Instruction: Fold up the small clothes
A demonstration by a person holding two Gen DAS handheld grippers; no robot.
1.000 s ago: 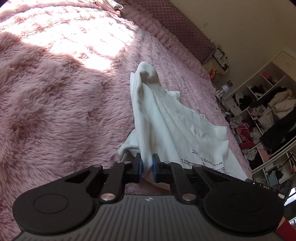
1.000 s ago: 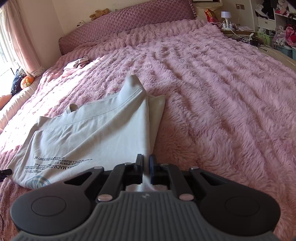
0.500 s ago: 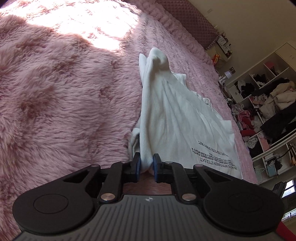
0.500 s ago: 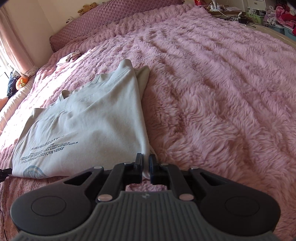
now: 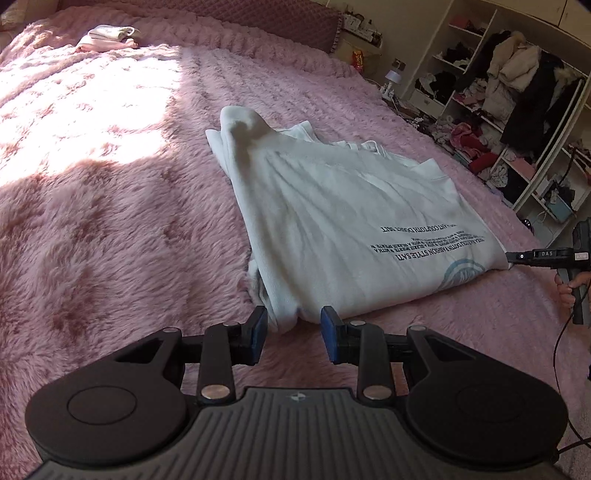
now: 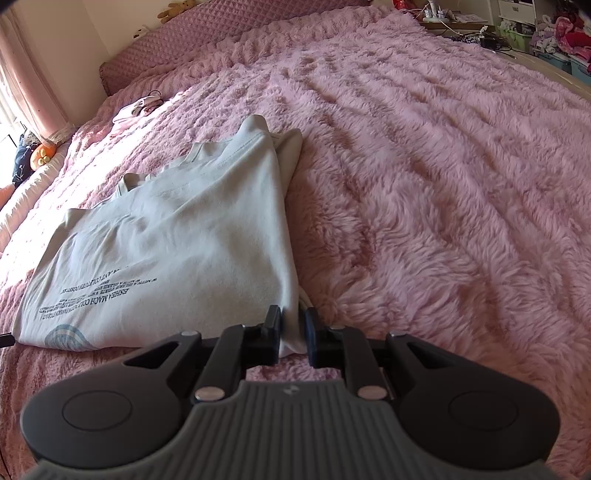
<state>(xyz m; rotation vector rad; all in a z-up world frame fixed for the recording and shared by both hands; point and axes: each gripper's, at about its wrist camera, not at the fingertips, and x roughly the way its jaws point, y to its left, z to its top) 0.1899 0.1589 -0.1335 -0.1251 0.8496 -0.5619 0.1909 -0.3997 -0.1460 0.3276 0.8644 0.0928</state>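
A white T-shirt [image 5: 332, 206] with dark printed lettering and a blue round emblem lies folded lengthwise on the pink fluffy bedspread [image 5: 110, 206]. My left gripper [image 5: 293, 326] sits at its near corner. Its jaws are opening, and the bunched corner lies loose between them, nearer the left pad. In the right wrist view the same shirt [image 6: 177, 243] spreads to the left. My right gripper [image 6: 293, 328] is at its other near corner. Those jaws are opening too, with a narrow fold of cloth slack between the pads. The right gripper [image 5: 511, 257] and the hand [image 5: 570, 291] holding it show at the shirt's far hem.
A small pile of pale folded clothes [image 5: 107, 37] lies near the quilted headboard [image 6: 221, 33]. Open shelves crammed with clothes [image 5: 517, 110] stand past the bed's far side. A nightstand with clutter [image 6: 454, 22] is at the head. Pink bedspread stretches wide to the right [image 6: 443, 184].
Both pairs of jaws were shut on the shirt's corners and have now parted. The shirt has sunk flat onto the bedspread. The left gripper has rolled.
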